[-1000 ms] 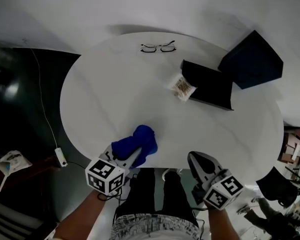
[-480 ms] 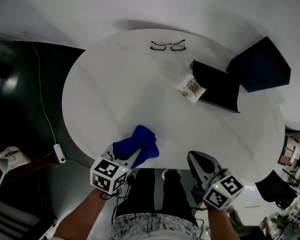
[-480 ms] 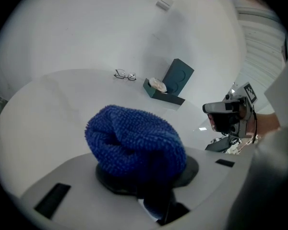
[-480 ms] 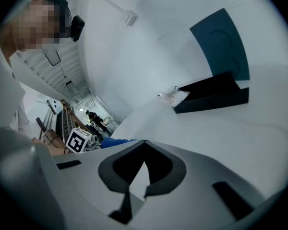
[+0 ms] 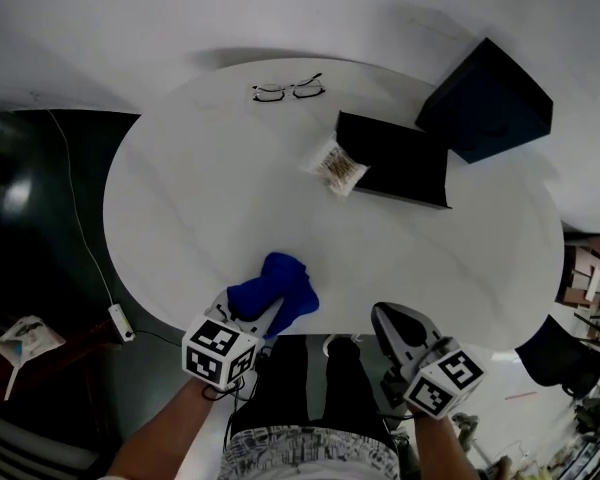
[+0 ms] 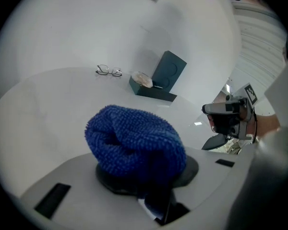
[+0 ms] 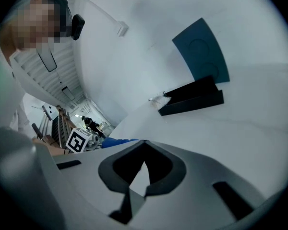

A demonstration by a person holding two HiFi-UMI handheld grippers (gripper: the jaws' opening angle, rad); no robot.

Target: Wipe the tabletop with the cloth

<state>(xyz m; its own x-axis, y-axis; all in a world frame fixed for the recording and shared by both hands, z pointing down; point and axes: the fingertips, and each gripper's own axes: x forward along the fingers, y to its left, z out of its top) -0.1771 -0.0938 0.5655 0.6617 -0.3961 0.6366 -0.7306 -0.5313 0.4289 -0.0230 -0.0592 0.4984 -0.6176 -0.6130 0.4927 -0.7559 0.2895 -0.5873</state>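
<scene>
A bunched blue cloth [image 5: 277, 290] rests on the white oval tabletop [image 5: 200, 198] at its near edge. My left gripper [image 5: 263, 314] is shut on the cloth's near end. In the left gripper view the fuzzy blue cloth [image 6: 134, 140] bulges out over the jaws and hides the fingertips. My right gripper [image 5: 387, 320] hovers at the near edge, right of the cloth, with its jaws together and nothing between them. The right gripper view shows that gripper [image 7: 143, 176] shut, low over the tabletop [image 7: 240, 128], and the left gripper's marker cube [image 7: 79, 139] to its left.
A pair of glasses [image 5: 288, 89] lies at the far edge. A black open tray [image 5: 395, 163] with a small clear packet [image 5: 338, 168] beside it sits at the far right, and a dark blue box [image 5: 485, 98] stands behind it. A cable [image 5: 80, 218] hangs left of the table.
The head view has swung a little, so the far objects sit elsewhere in the frame. The cloth and both grippers stay at the near edge much as before.
</scene>
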